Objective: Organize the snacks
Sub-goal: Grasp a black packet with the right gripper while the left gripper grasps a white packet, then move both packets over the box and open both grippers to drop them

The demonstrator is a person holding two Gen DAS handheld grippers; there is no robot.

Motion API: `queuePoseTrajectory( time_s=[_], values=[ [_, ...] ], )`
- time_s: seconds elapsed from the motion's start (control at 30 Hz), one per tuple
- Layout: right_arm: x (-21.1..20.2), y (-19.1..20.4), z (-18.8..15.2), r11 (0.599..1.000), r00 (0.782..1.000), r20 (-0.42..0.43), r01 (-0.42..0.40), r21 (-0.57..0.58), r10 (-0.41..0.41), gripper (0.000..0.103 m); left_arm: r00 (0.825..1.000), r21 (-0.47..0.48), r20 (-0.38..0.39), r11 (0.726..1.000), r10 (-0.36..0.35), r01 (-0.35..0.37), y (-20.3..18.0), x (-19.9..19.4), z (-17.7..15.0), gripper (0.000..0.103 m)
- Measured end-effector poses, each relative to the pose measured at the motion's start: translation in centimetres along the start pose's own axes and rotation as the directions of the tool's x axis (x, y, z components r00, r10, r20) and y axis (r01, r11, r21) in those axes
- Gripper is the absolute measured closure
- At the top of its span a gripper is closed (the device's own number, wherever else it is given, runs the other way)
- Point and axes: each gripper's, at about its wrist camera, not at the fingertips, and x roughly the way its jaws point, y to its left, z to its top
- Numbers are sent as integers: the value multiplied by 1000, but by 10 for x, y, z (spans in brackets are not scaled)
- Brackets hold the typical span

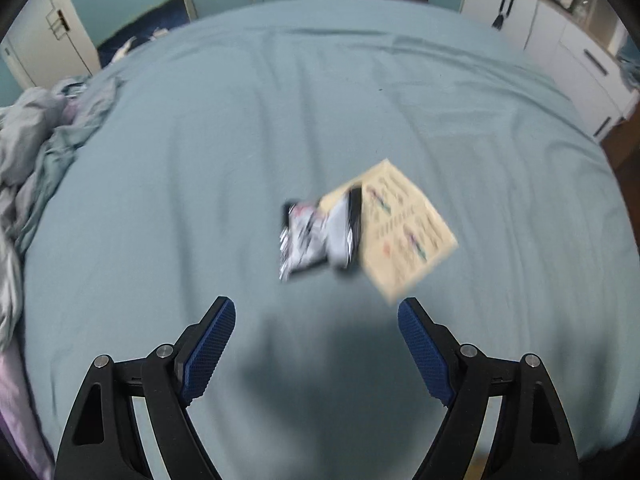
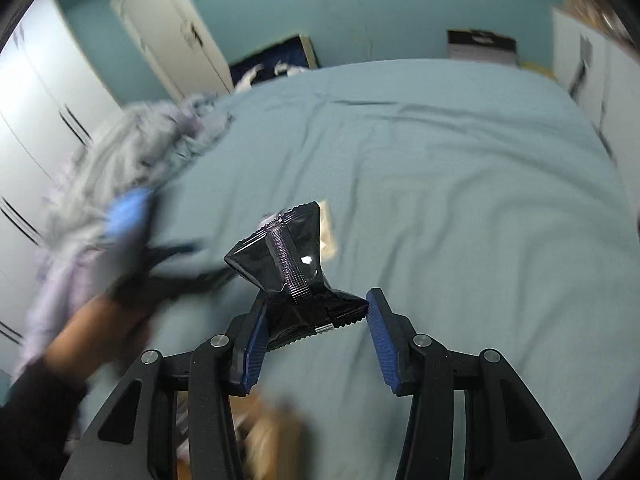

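— Over on the wide bed with the teal-blue sheet [image 1: 280, 120], what is lying there?

— Near the middle, a small silver-and-black foil snack packet [image 1: 310, 240] sits against the left edge of a flat cream-coloured printed card [image 1: 408, 232], partly overlapping it. Both are blurred, so I cannot read the print.

— And the left gripper [image 1: 316, 320]?

— Its jaws are spread wide, with only bare sheet between the blue ribbed pads [image 1: 210, 348]. It hangs above the bed, just on the near side of the packet and the card, touching neither.

— What about the right one?

— The right gripper [image 2: 316, 320] has a glossy black foil snack wrapper [image 2: 288, 268] pinched between its two pads. The wrapper is squeezed to a narrow waist there and fans out above, its crimped seam running up the middle. The jaws are partly closed on it.

— Anything else on that side?

— A person's left hand [image 2: 104, 320], in a dark sleeve, shows smeared at the left of the right wrist view, holding the other tool, which carries a blue part on top. Behind it lies a rumpled heap of grey and lilac bedding [image 2: 120, 152] on the bed's left edge. A white door and white cupboards stand against the teal wall.
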Motion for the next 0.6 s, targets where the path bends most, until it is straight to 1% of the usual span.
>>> queuePoseTrajectory(
  time_s=[0.03, 0.07, 0.1, 0.13, 0.17, 0.2, 0.23, 0.27, 0.3, 0.33, 0.37, 0.4, 0.43, 0.47, 0.5, 0.6],
  values=[
    [-20, -6, -28, 996, 998, 34, -49, 71, 47, 58, 1000, -1, -10, 1000, 15, -15, -2, 10, 9, 18],
    [-31, -9, -46, 993, 997, 54, -64, 103, 59, 57, 999, -3, -17, 1000, 27, -27, -4, 18, 16, 18],
    [-37, -12, -67, 990, 996, 76, -63, 123, 54, 57, 999, 0, -23, 999, 39, -39, -6, 25, 21, 18],
    [-39, -14, -89, 990, 995, 99, -40, 134, 26, 57, 998, 6, -27, 998, 65, -65, -6, 32, 27, 18],
    [-35, -15, -106, 991, 994, 108, 1, 131, -15, 57, 996, 5, -28, 997, 81, -81, -4, 36, 29, 18],
    [-28, -16, -116, 991, 995, 78, 57, 120, -66, 57, 996, -2, -27, 997, 83, -83, -2, 39, 30, 26],
    [-16, -17, -124, 988, 993, 25, 110, 105, -113, 57, 997, -21, -25, 998, 67, -67, 3, 40, 29, 61],
    [-6, -19, -128, 988, 993, -7, 115, 106, -115, 57, 999, -59, -33, 998, 20, -22, 10, 39, 26, 74],
    [2, -19, -128, 988, 994, -27, 104, 117, -101, 57, 1000, -100, -28, 995, -2, -1, 16, 37, 25, 78],
    [8, -19, -127, 989, 996, -31, 86, 123, -83, 57, 1000, -154, -6, 988, -21, 20, 24, 28, 21, 79],
    [11, -17, -125, 990, 996, -21, 86, 113, -84, 57, 999, -176, 1, 984, -38, 37, 28, 22, 18, 79],
    [13, -14, -120, 991, 995, -7, 103, 90, -103, 57, 998, -191, 11, 980, -54, 55, 32, 11, 13, 80],
    [16, -10, -119, 988, 990, 10, 142, 55, -142, 58, 998, -197, 31, 979, -53, 58, 36, -2, 6, 80],
    [20, -7, -113, 986, 987, 12, 161, 36, -161, 57, 997, -198, 50, 978, -51, 60, 38, -14, 0, 80],
    [23, -5, -114, 985, 985, 9, 170, 25, -171, 57, 996, -197, 74, 978, -56, 70, 40, -29, -9, 80],
    [31, -1, -110, 988, 989, -17, 147, 40, -146, 57, 989, -172, 133, 981, -69, 92, 39, -76, -51, 80]
  ],
)
